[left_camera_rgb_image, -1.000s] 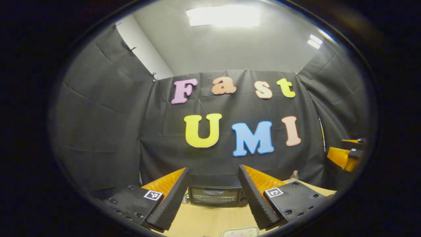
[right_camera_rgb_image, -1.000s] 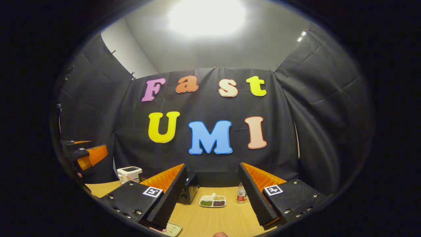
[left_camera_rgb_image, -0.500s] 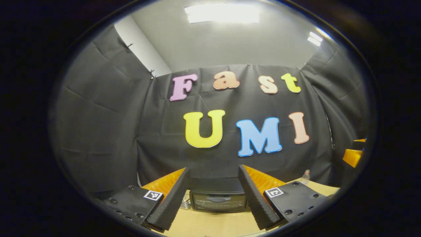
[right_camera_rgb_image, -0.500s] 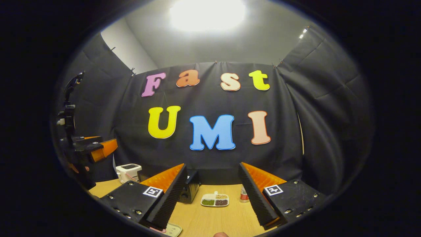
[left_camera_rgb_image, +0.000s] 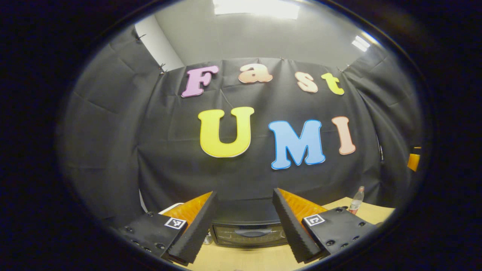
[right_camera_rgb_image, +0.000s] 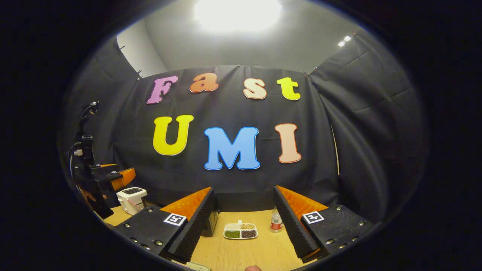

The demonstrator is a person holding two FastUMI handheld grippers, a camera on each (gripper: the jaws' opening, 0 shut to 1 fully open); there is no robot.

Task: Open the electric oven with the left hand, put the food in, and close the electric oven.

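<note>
Ceiling panel (right_camera_rgb_image: 237,15) blows out to white glare at top centre of the right gripper view; the same kind of panel (left_camera_rgb_image: 256,7) is clipped at the top of the left gripper view, less saturated. Overall dim, dark cloth soaks up light, wooden table (right_camera_rgb_image: 241,252) evenly lit with soft shadows. Heavy fisheye bending toward the edges, periphery darkens and goes slightly soft; centre stays sharp.

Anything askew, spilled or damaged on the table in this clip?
Nothing stands out. The electric oven sits square with its door shut, the divided snack tray lies flat with its contents in their compartments, and the bottle and white toaster stand upright. Both the left gripper and the right gripper are open and empty.
</note>
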